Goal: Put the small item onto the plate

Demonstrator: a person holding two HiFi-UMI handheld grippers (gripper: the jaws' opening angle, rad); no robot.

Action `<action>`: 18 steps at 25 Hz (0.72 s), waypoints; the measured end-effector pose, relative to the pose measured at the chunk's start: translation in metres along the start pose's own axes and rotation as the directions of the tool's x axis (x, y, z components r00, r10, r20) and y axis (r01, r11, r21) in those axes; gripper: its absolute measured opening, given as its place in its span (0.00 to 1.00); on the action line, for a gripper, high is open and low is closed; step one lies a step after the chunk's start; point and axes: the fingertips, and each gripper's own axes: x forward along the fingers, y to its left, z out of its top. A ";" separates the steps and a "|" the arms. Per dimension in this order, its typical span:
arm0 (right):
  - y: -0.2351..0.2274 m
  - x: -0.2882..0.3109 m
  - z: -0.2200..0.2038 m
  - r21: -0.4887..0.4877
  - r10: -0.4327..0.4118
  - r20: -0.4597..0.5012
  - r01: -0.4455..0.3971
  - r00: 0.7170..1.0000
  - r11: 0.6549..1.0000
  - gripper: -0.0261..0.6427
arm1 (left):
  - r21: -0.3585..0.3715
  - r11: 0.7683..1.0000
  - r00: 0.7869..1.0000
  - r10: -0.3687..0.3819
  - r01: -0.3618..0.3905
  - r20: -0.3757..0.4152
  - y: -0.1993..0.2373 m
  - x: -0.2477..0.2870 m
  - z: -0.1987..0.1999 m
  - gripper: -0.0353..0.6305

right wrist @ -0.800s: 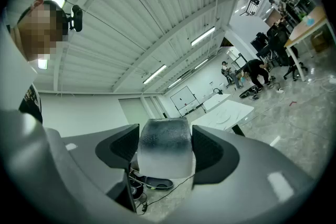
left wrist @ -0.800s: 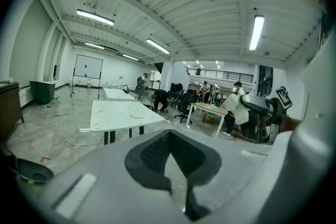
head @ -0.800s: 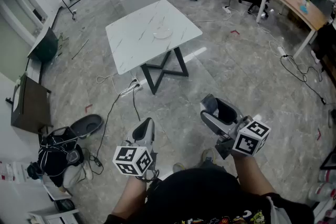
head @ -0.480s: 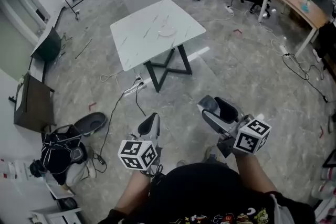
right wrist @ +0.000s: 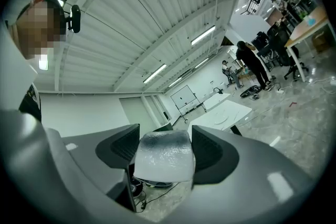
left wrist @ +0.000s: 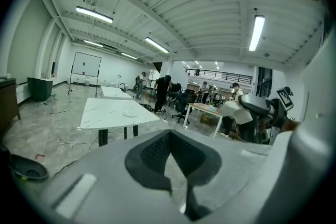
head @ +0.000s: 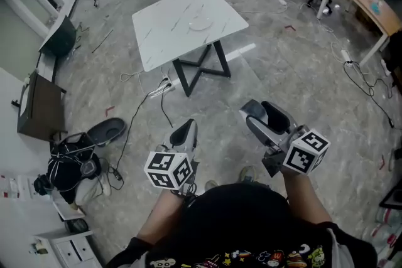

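Right gripper (right wrist: 164,150) clamped on the small item (right wrist: 163,157), a pale, cloudy block filling the gap between both dark pads. Left gripper (left wrist: 171,159) jaws closed together, nothing between them. Head view: both grippers held low in front of the person's torso, over the grey floor (head: 295,66), left gripper (head: 184,134) beside right gripper (head: 262,113). Plate (head: 200,24) lies on the white table (head: 169,41), well apart from both grippers. Plate bare. Cables (head: 141,116) trail across the floor near the table's legs.
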 end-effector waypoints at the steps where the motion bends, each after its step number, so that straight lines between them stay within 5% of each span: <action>1: -0.007 0.000 0.005 0.000 0.011 0.000 -0.011 1.000 1.000 0.54 | -0.004 1.000 1.000 0.008 -0.008 -0.002 -0.004 0.007 0.000 0.05; 9: -0.064 0.002 0.038 0.021 0.090 -0.011 -0.090 0.996 0.996 0.54 | -0.015 0.997 0.997 0.078 -0.078 -0.010 -0.027 0.057 0.000 0.05; 18: -0.088 0.035 0.054 0.041 0.101 -0.004 -0.101 0.995 0.994 0.54 | -0.021 0.994 0.994 0.106 -0.106 -0.023 -0.003 0.091 0.011 0.05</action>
